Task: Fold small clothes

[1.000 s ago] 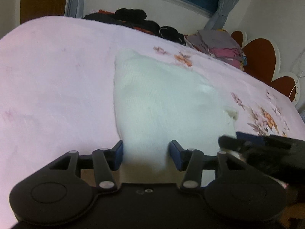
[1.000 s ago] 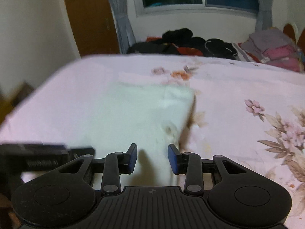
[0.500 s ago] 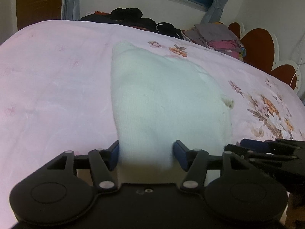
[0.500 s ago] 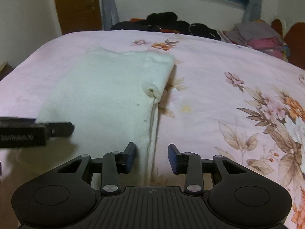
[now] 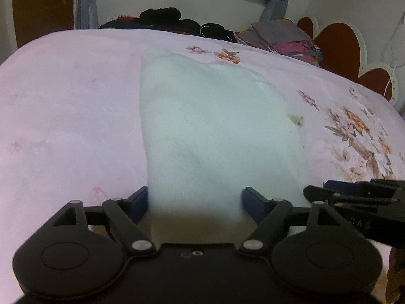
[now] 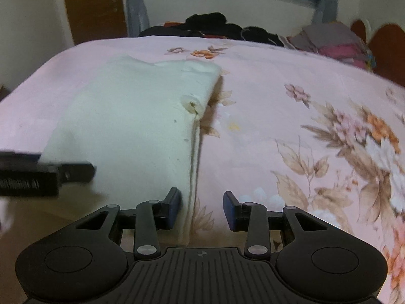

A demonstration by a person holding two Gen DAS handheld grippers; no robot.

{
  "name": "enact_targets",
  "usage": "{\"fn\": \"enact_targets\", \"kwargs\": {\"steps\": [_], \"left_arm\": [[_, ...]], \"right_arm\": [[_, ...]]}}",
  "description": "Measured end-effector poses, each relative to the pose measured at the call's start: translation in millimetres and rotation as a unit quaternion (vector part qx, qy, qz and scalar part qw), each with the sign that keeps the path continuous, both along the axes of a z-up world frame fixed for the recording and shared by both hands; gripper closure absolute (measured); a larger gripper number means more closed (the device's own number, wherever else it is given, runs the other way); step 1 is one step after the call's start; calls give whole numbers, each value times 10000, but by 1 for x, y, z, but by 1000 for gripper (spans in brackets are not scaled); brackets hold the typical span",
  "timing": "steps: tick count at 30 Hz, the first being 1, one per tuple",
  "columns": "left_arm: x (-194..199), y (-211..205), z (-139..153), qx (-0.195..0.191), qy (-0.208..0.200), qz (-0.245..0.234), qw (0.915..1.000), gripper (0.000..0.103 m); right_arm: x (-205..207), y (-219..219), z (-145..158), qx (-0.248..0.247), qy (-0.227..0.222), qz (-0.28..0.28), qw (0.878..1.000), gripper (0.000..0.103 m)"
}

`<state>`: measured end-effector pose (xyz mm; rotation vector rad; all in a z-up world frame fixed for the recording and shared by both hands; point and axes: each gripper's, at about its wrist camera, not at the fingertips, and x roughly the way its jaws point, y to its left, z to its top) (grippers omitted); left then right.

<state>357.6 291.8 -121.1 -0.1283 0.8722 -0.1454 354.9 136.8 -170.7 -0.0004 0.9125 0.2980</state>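
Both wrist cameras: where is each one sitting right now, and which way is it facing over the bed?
Left wrist: on the left gripper, looking forward and down over the white garment; jaws opening, garment's near edge between them; right gripper intrudes from the right.
Right wrist: on the right gripper, over the garment's right edge; left gripper intrudes from the left.
Shared: garment, pink floral bedspread, dark clothes pile, window.

Two close, downward-tilted wrist views sharing one white garment (image 5: 217,131).
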Motion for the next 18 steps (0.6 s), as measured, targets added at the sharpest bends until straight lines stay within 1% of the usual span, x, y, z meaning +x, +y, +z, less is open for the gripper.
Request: {"fn": "enact_targets", "kwargs": {"steps": [3, 5, 7, 11, 15, 18], "left_arm": [[1, -1, 1, 30, 44, 9, 10000, 16], [1, 0, 1, 43, 109, 49, 9999, 7], [1, -1, 1, 40, 179, 120, 9998, 1], [-1, -3, 2, 136, 291, 302, 9990, 0], [-2, -5, 5, 224, 533, 666, 9961, 0], [-6, -9, 10, 417, 611, 768, 9943, 0]], "right_arm": [[1, 2, 2, -5, 30, -30, 10000, 66], [1, 3, 2, -7, 33, -37, 10000, 66], [1, 3, 2, 3, 22, -36, 10000, 66], [-2, 0, -1, 47, -51, 9, 10000, 66], [-2, -3, -2, 166, -41, -18, 9999, 65], [-3, -5, -2, 235, -36, -34, 9997, 64]]}}
